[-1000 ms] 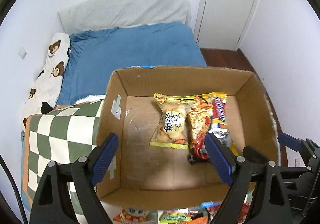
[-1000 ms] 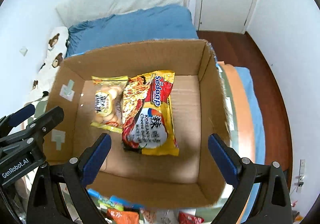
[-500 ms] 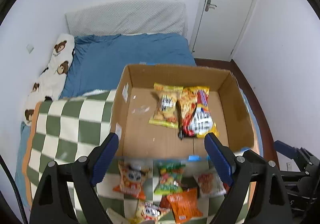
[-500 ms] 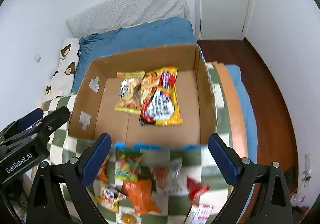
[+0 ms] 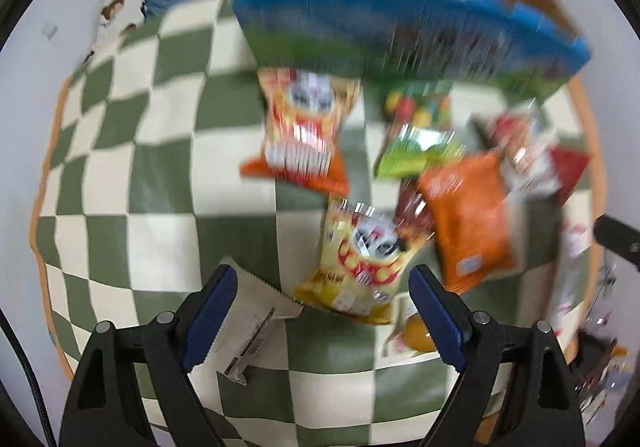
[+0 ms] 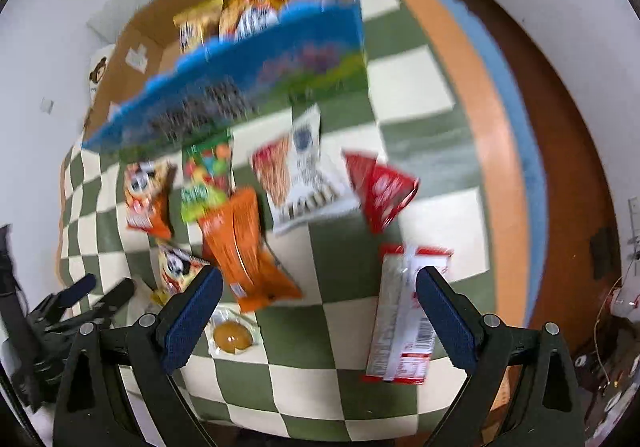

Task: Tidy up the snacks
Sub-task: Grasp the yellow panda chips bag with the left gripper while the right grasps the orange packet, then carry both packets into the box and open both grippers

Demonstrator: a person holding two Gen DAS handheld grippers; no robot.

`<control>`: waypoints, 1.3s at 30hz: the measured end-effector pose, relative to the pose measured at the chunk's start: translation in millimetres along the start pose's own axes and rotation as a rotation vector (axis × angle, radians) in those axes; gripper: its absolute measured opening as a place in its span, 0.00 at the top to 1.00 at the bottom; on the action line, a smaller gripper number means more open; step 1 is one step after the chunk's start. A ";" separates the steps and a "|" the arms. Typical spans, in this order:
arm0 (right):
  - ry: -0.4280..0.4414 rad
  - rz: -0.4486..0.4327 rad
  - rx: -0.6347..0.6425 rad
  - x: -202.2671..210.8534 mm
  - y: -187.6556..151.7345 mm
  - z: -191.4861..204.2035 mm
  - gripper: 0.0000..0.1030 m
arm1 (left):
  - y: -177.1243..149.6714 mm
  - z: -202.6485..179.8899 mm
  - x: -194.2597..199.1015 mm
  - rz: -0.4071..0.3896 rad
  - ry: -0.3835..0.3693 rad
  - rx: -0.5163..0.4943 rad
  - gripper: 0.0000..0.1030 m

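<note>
Loose snack bags lie on the green-and-white checked blanket (image 5: 168, 183). My left gripper (image 5: 322, 277) hangs open above a yellow snack bag (image 5: 360, 259), with a white packet (image 5: 256, 311) under its left finger. An orange bag (image 5: 468, 215) and a green candy bag (image 5: 416, 131) lie beyond. My right gripper (image 6: 318, 275) is open over bare blanket, between the orange bag (image 6: 244, 247) and a long red-and-white packet (image 6: 404, 311). The cardboard box (image 6: 132, 31) with a blue printed front stands behind and holds a noodle pack (image 6: 256, 7) and a yellow packet (image 6: 196, 23). Both views are blurred.
A white pretzel bag (image 6: 304, 171), a red bag (image 6: 384, 187), an orange panda bag (image 6: 144, 191) and a jelly cup (image 6: 232, 335) also lie on the blanket. The bed edge (image 6: 496, 151) drops to a wooden floor (image 6: 560, 135) at the right.
Both grippers have pulled back from over the box and sunk toward the loose snacks on the blanket, tilting further down. Both stay open and empty.
</note>
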State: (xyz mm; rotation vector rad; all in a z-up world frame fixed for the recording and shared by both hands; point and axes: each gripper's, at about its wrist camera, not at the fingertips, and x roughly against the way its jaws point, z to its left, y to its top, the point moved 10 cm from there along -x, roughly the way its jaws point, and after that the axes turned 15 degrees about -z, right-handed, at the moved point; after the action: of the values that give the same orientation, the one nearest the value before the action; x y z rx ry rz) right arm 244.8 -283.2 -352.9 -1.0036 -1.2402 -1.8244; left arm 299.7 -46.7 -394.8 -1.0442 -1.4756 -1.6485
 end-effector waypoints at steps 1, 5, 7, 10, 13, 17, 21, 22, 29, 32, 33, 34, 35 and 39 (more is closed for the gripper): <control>0.013 0.017 0.007 -8.5 -7.9 2.7 0.04 | -6.4 -3.5 -12.1 0.022 -0.004 -0.022 0.15; 0.046 0.055 0.046 -31.8 -23.5 19.5 0.05 | -19.0 -17.4 -44.8 0.092 -0.044 -0.068 0.15; 0.058 0.066 0.077 -41.3 -28.9 29.7 0.12 | -21.8 -23.2 -57.0 0.111 -0.080 -0.056 0.26; 0.070 0.080 0.142 -53.9 -32.5 47.7 0.24 | -26.8 -17.9 -62.7 0.155 -0.090 0.015 0.44; 0.056 0.080 0.192 -65.1 -32.1 61.3 0.24 | -27.5 -5.4 -60.0 0.144 -0.068 0.100 0.45; 0.033 0.101 0.222 -83.7 -34.8 77.1 0.24 | -40.7 9.5 -55.2 0.157 -0.046 0.207 0.45; -0.020 0.149 0.261 -106.6 -47.4 84.2 0.29 | -49.5 14.4 -52.5 0.163 -0.030 0.237 0.45; -0.038 0.152 0.267 -109.4 -49.8 82.9 0.39 | -51.6 14.2 -50.6 0.163 -0.023 0.236 0.45; -0.044 0.182 0.207 -85.4 -79.1 57.8 0.47 | -92.5 -8.7 -28.4 0.195 -0.034 0.199 0.45; -0.033 0.238 0.149 -76.7 -100.6 40.0 0.47 | -108.8 -17.3 -32.5 0.226 -0.052 0.177 0.45; -0.032 0.257 0.129 -76.1 -106.4 34.8 0.46 | -113.0 -18.8 -35.7 0.237 -0.052 0.174 0.44; -0.028 0.269 0.107 -76.6 -109.7 31.4 0.45 | -117.2 -20.3 -40.3 0.246 -0.052 0.167 0.44; -0.020 0.277 0.071 -78.1 -111.4 28.3 0.45 | -119.1 -21.2 -43.2 0.243 -0.052 0.154 0.44; -0.013 0.279 0.018 -82.4 -107.2 21.7 0.36 | -125.4 -21.7 -49.8 0.222 -0.058 0.138 0.44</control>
State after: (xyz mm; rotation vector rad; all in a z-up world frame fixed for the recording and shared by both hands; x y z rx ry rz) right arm 193.7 -220.8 -463.6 -1.1191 -1.0627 -1.5900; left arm 208.0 -53.8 -495.9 -1.1417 -1.4323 -1.3530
